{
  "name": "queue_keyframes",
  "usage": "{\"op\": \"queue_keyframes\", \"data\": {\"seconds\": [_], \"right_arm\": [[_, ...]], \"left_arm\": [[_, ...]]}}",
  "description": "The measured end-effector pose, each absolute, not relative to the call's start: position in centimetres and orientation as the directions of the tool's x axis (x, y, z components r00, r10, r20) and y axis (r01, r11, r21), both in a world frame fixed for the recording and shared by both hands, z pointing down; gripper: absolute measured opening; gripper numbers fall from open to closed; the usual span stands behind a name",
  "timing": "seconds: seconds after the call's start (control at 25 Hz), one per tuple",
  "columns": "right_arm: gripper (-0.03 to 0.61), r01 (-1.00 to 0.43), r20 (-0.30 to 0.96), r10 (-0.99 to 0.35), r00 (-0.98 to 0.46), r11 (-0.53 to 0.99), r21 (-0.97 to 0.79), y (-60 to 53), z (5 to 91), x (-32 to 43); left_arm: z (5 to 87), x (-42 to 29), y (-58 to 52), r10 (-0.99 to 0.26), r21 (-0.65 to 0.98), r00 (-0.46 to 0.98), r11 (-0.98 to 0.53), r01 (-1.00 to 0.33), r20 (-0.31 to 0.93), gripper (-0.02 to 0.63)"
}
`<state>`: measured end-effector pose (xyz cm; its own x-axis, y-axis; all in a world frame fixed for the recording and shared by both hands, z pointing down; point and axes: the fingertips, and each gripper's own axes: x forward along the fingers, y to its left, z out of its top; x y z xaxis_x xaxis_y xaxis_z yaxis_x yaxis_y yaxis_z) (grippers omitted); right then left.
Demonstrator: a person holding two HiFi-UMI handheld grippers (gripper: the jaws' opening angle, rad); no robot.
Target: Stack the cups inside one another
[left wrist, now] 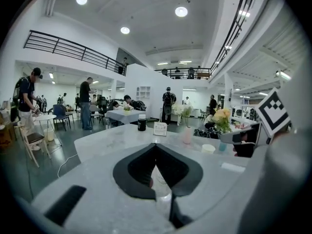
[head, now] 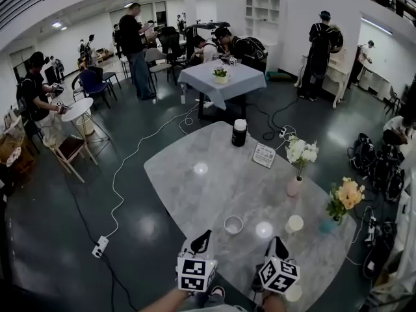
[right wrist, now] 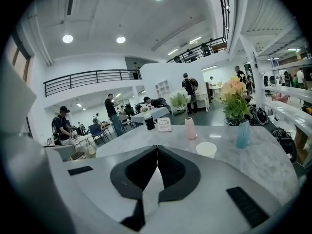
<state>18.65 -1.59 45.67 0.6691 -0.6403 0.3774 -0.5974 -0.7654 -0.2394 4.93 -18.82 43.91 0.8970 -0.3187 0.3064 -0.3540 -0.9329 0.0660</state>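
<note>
On the marble table (head: pixel 195 194), a white cup (head: pixel 233 225) stands just beyond my two grippers. A second white cup (head: pixel 294 223) stands to its right and also shows in the left gripper view (left wrist: pixel 208 148) and the right gripper view (right wrist: pixel 206 149). A pale round cup-like thing (head: pixel 293 293) lies by the near edge, next to my right hand. My left gripper (head: pixel 203 235) (left wrist: pixel 155 145) hovers at the near edge, shut and empty. My right gripper (head: pixel 278 241) (right wrist: pixel 157 148) is beside it, jaws together with nothing held.
A pink vase with white flowers (head: pixel 294 186) and a blue vase with yellow flowers (head: pixel 327 225) stand at the table's right side. A black bottle (head: pixel 239 133) and a small sign (head: pixel 264 155) are at the far edge. People and other tables fill the room behind.
</note>
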Motion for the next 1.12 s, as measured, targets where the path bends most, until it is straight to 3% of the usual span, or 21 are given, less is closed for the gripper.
{"op": "queue_keyframes", "data": {"seconds": [0.32,0.64,1.12], "right_arm": [[0.007,-0.521,0.389,-0.570,0.724,-0.821,-0.232,-0.5,45.4,19.9],[0.008,-0.368,0.402,-0.435,0.806,-0.900,-0.235,0.7,46.2,19.0],[0.006,-0.233,0.394,-0.308,0.866,-0.946,-0.226,3.1,46.9,19.5]], "left_arm": [[44.1,8.1,-18.4,-0.213,0.080,0.924,-0.965,-0.250,0.318,-0.003],[44.3,12.0,-17.2,-0.005,0.084,0.950,-0.996,-0.032,0.311,-0.003],[46.9,15.4,-13.9,0.203,0.145,0.911,-0.976,0.160,0.358,-0.003]]}}
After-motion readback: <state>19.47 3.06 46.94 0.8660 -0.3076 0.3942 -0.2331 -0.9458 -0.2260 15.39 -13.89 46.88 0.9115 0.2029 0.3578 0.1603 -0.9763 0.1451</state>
